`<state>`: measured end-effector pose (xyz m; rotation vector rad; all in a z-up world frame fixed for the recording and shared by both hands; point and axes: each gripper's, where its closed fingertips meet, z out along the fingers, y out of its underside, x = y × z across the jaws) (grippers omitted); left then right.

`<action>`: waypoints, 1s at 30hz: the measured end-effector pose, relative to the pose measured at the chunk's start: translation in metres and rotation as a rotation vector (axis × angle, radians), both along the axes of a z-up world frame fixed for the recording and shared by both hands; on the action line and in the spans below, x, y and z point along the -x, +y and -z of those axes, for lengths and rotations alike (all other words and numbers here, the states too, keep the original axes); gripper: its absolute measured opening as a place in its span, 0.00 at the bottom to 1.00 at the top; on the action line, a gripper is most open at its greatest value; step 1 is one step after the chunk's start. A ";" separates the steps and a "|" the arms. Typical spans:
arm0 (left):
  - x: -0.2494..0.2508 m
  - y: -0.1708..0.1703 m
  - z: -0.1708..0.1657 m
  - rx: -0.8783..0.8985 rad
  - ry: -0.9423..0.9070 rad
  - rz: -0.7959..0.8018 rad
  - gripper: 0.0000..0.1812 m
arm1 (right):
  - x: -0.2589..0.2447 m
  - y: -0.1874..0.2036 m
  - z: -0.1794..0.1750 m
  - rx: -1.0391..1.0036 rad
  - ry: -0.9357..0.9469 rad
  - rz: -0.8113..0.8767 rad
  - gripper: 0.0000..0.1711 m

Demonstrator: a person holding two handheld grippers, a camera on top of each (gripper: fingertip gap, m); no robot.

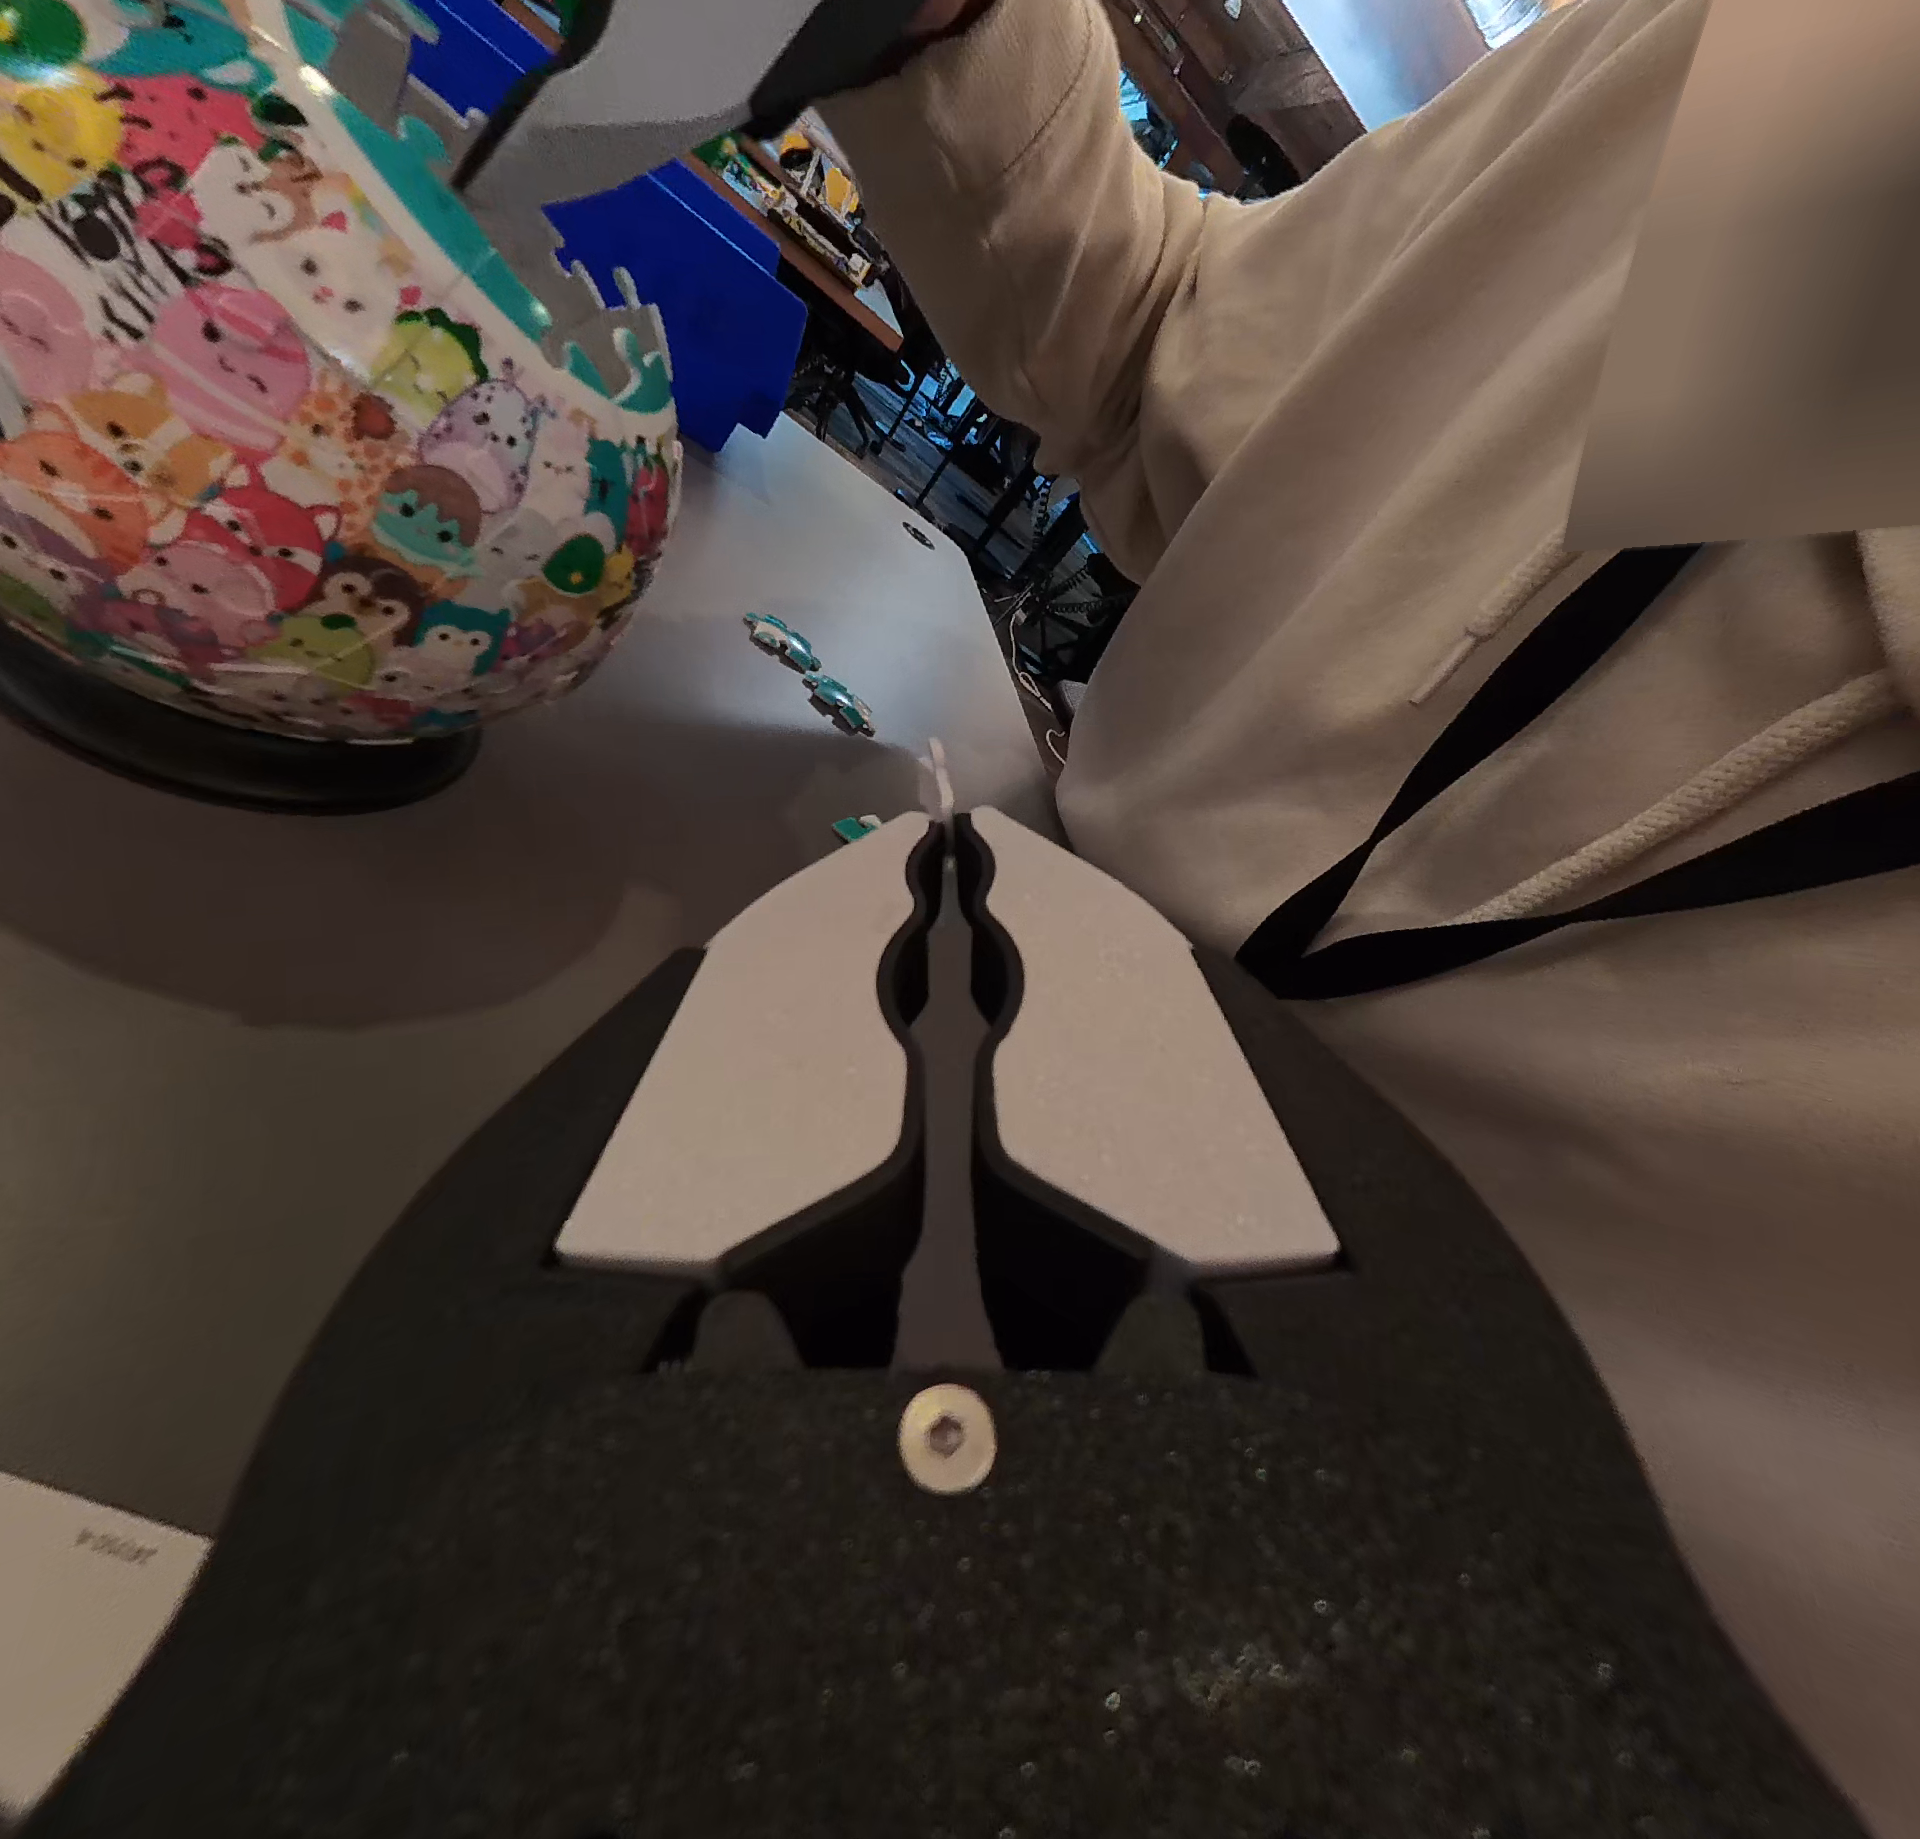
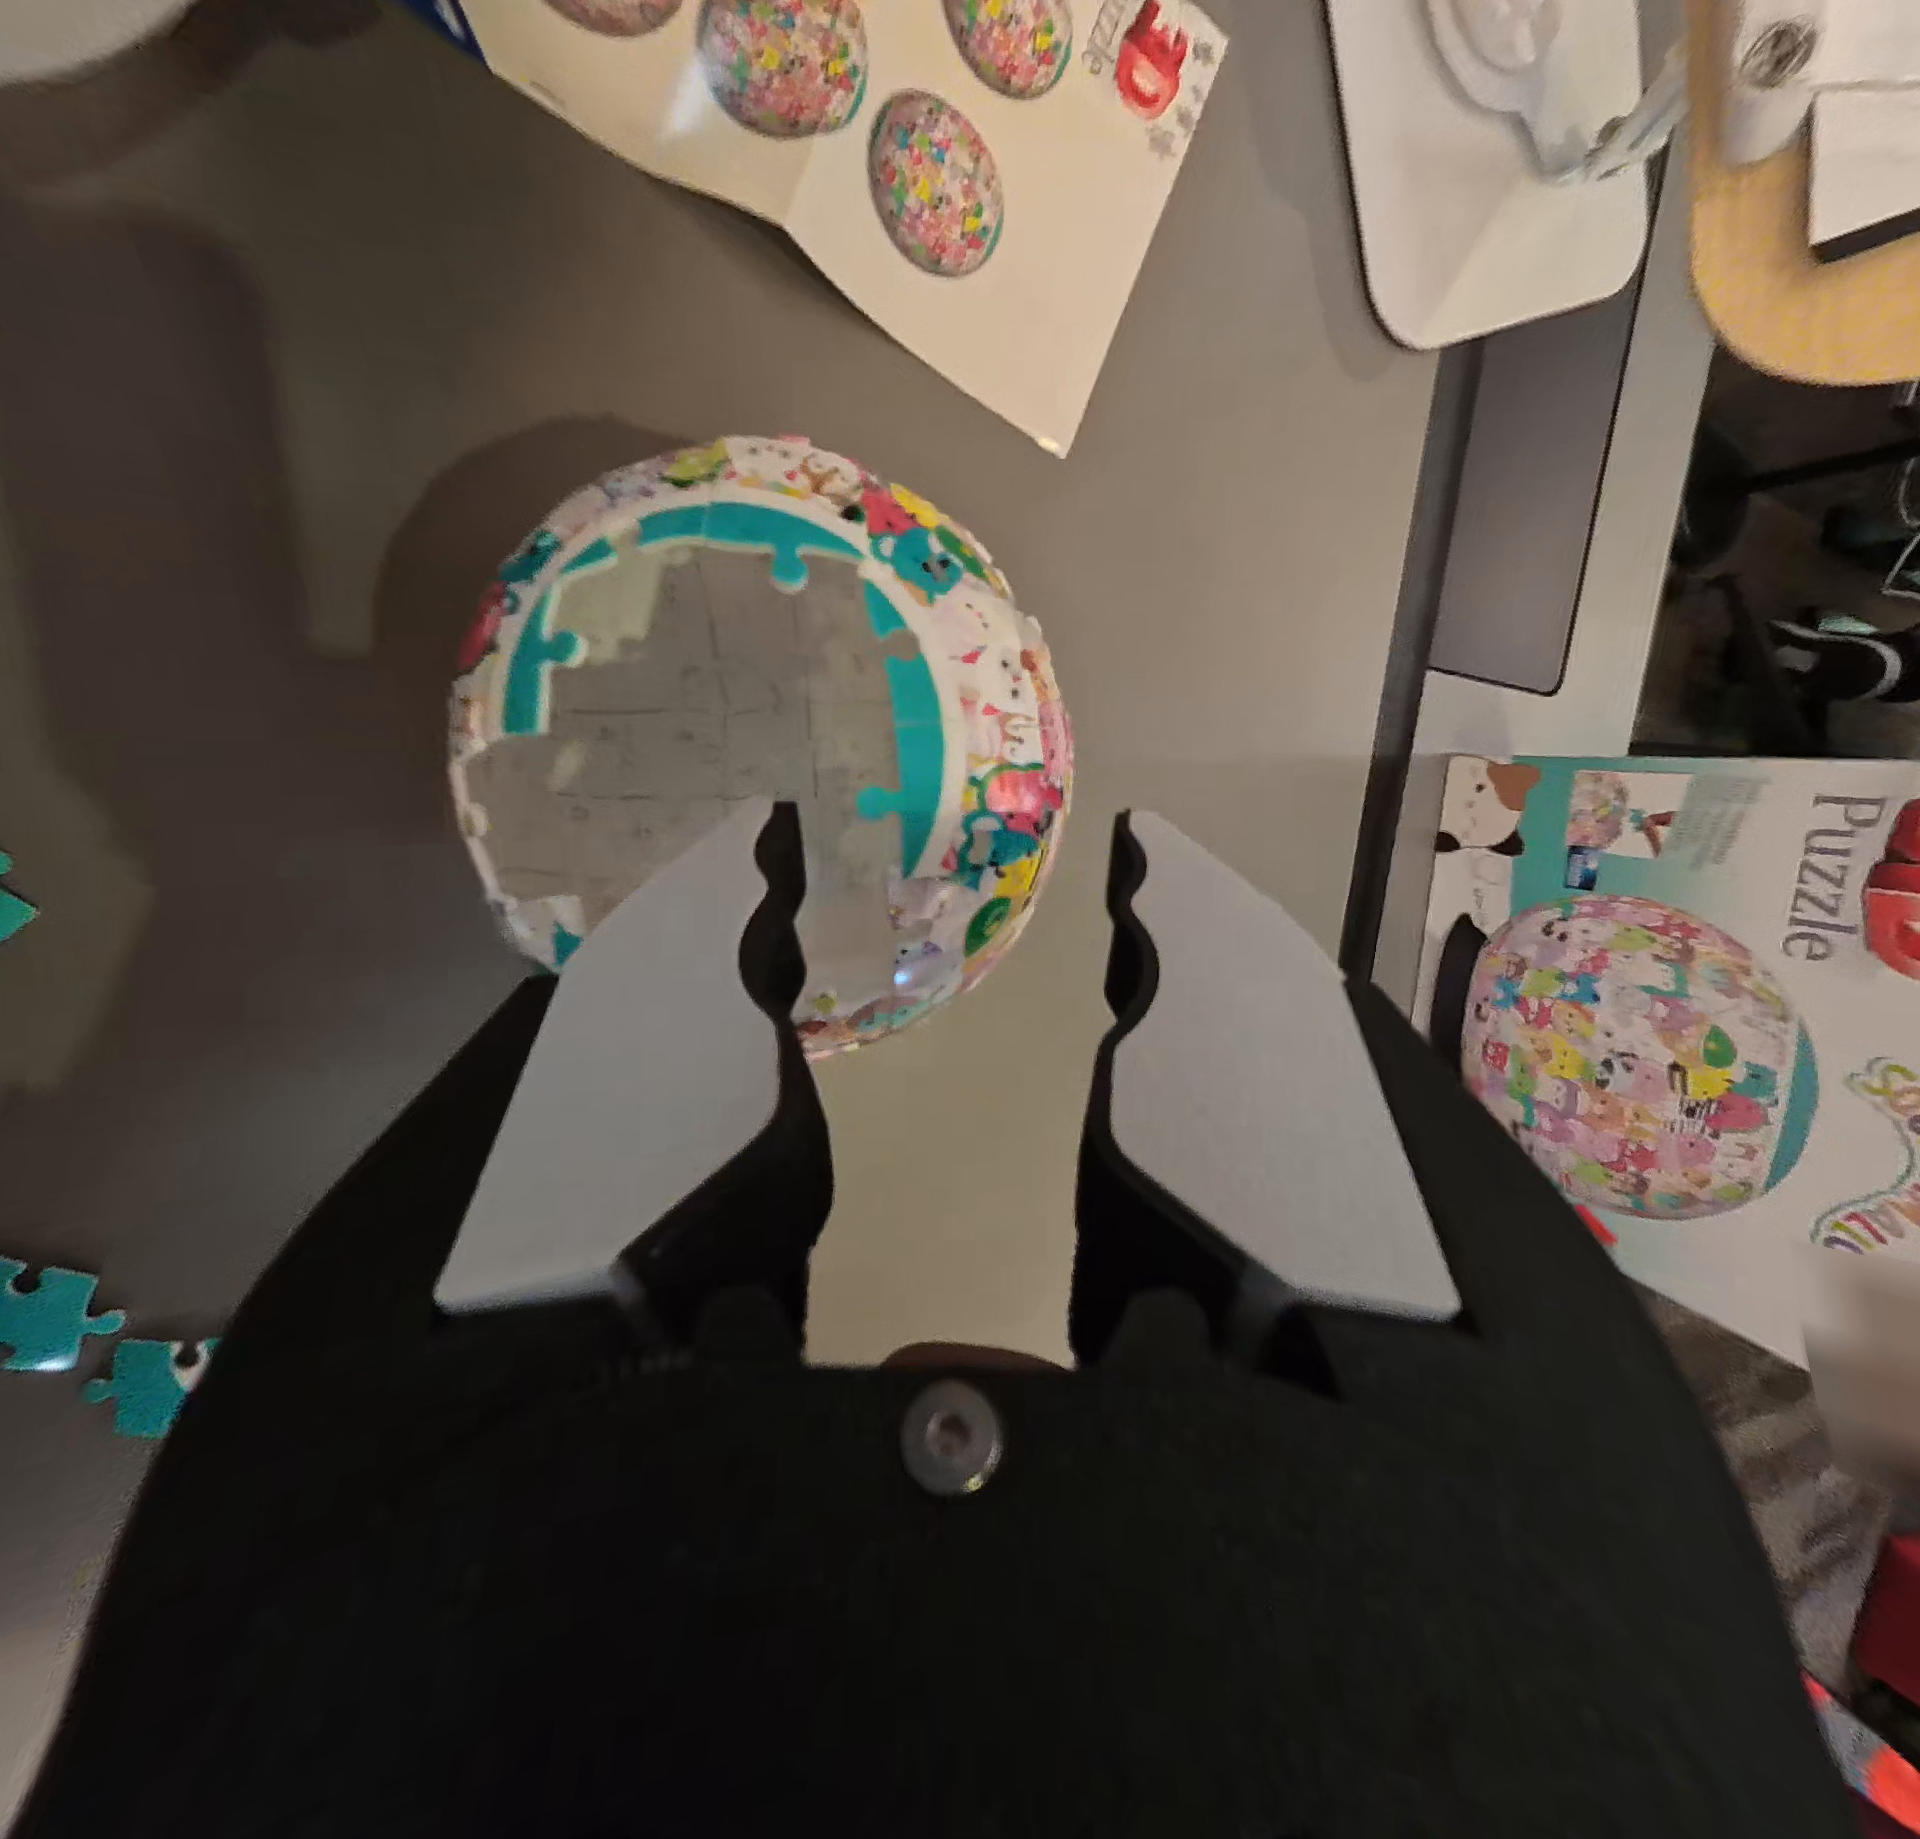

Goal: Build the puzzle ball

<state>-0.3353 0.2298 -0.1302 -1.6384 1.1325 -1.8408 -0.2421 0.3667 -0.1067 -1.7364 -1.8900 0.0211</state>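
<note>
While the colourful, glossy plastic puzzle ball printed with cartoon animals sits on its black round stand on the grey table, its top is not yet closed: a jagged hole ringed by teal edge pieces shows the grey inside of the shell. The step in hand, judging by this, is filling that last cap of the sphere.

Directly above the ball's opening hangs the right gripper, its grey fingers spread wide with nothing between them. Beside the ball, nearer the person, the left gripper has its fingers drawn together at the tips, pinching what looks like a thin, pale puzzle piece seen edge-on; its print cannot be made out.

Past the held piece, still near the ball, several loose teal pieces lie on the table. Beyond the ball on the far side lies a white paper instruction sheet showing printed spheres, and off the table edge to the ball's right is the puzzle box with a picture of the finished ball.

The next move likely calls for carrying the pinched piece up to the rim of the hole, turning it to match the curved tabs, and pressing it in while the right gripper steadies the shell.
</note>
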 end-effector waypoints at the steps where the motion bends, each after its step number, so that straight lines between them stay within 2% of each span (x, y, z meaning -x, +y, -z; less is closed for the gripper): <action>1: 0.000 0.000 0.000 0.001 0.001 0.000 0.01 | 0.002 -0.003 -0.003 0.009 0.016 -0.008 0.32; 7: -0.001 -0.001 0.001 -0.003 0.006 0.005 0.01 | 0.002 -0.004 0.013 0.019 -0.043 -0.021 0.34; 10: 0.000 0.000 0.000 0.002 0.000 0.000 0.01 | 0.005 -0.001 0.007 0.012 0.007 0.002 0.36; 15: 0.001 0.001 -0.001 0.012 -0.010 0.000 0.01 | 0.004 -0.006 0.007 0.039 0.001 -0.010 0.30; 19: 0.000 0.000 -0.001 0.008 -0.008 0.003 0.01 | 0.002 -0.001 0.008 -0.004 -0.013 0.002 0.37; 22: 0.001 0.000 -0.001 0.010 -0.009 0.002 0.01 | 0.006 -0.003 0.004 0.016 0.023 0.001 0.35; 25: 0.001 0.000 -0.001 0.010 -0.009 0.002 0.01 | 0.003 -0.006 0.012 0.027 -0.020 -0.014 0.33; 30: 0.001 -0.001 -0.001 0.010 -0.011 0.002 0.01 | 0.005 -0.003 0.010 -0.001 -0.010 -0.010 0.34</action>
